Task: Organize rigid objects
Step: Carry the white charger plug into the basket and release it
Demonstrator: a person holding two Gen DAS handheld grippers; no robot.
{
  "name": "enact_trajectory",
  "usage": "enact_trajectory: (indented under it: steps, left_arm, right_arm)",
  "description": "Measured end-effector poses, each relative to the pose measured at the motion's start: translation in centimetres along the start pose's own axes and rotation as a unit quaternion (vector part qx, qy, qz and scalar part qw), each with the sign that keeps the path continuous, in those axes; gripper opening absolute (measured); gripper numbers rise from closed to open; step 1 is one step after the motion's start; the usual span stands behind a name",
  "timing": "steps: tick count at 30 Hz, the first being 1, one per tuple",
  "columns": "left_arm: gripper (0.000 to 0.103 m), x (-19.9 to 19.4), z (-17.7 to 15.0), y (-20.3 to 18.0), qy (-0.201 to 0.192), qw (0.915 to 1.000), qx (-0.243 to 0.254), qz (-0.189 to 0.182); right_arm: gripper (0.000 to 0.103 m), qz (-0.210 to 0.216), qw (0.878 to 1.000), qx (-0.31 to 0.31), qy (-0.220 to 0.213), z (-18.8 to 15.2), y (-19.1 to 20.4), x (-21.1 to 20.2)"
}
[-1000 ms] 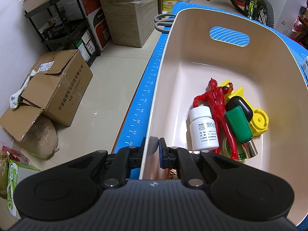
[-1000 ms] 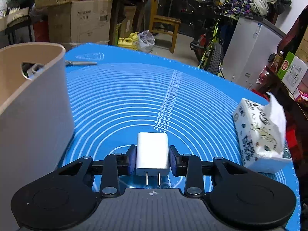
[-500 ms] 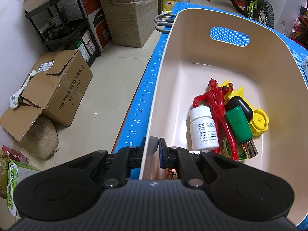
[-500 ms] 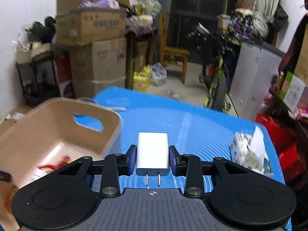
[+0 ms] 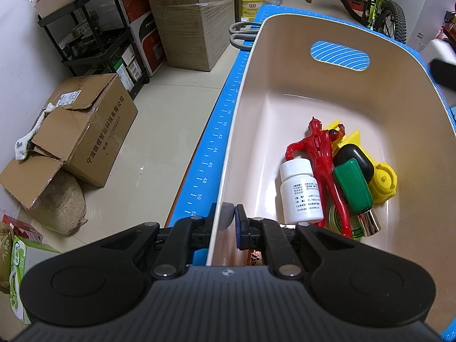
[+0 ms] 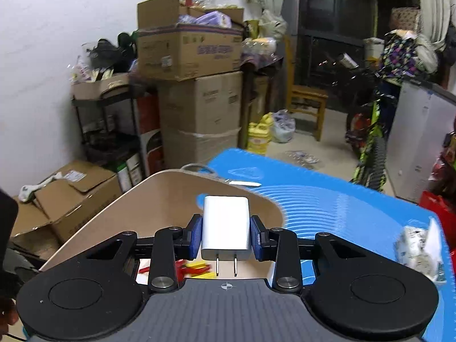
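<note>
A beige plastic bin [image 5: 327, 91] stands on a blue mat [image 5: 216, 131]. In it lie a white pill bottle [image 5: 300, 191], a red figure [image 5: 322, 154], a green-and-black bottle [image 5: 353, 182] and yellow toy parts [image 5: 383, 182]. My left gripper [image 5: 225, 222] is shut on the bin's near left wall. My right gripper [image 6: 226, 236] is shut on a white charger plug [image 6: 226, 223] and holds it in the air above the bin [image 6: 159, 199], prongs toward the camera. It shows blurred at the right edge of the left wrist view [image 5: 441, 57].
Grey-handled scissors [image 5: 242, 32] lie on the mat behind the bin. A tissue pack [image 6: 419, 249] sits at the mat's right side. Cardboard boxes [image 5: 85, 131], a black shelf rack [image 5: 94, 28] and a bicycle [image 5: 373, 2] stand on the floor around the table.
My right gripper has lifted the charger plug off the mat and carried it left to above the bin. My left gripper has kept its hold on the bin wall.
</note>
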State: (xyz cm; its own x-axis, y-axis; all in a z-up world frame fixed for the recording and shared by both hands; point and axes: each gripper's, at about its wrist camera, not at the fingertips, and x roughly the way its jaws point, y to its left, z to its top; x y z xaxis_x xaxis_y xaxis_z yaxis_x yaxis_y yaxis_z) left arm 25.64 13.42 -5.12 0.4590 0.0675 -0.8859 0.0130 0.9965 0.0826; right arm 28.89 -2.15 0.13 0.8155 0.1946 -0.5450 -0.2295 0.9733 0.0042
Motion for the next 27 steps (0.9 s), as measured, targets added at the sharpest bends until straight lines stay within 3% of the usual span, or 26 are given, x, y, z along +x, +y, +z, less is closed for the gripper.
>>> enact_trajectory:
  steps: [9, 17, 23, 27]
  left_arm:
    - [0.012, 0.0, 0.0, 0.0, 0.0, 1.0, 0.0, 0.0]
    - [0.012, -0.1, 0.0, 0.1, -0.001, 1.0, -0.001, 0.0]
    - [0.013, -0.1, -0.1, 0.3, 0.0, 1.0, -0.004, 0.0]
    - [0.013, -0.2, -0.1, 0.1, -0.002, 1.0, -0.002, 0.005]
  right_arm:
    - [0.043, 0.024, 0.995, -0.055, 0.085, -1.4, 5.2, 3.7]
    - [0.042, 0.027, 0.981, -0.085, 0.171, -3.1, 7.0, 6.5]
    - [0.042, 0.023, 0.978, -0.087, 0.188, -3.3, 7.0, 6.6]
    - [0.052, 0.024, 0.983, -0.084, 0.163, -3.3, 6.7, 5.3]
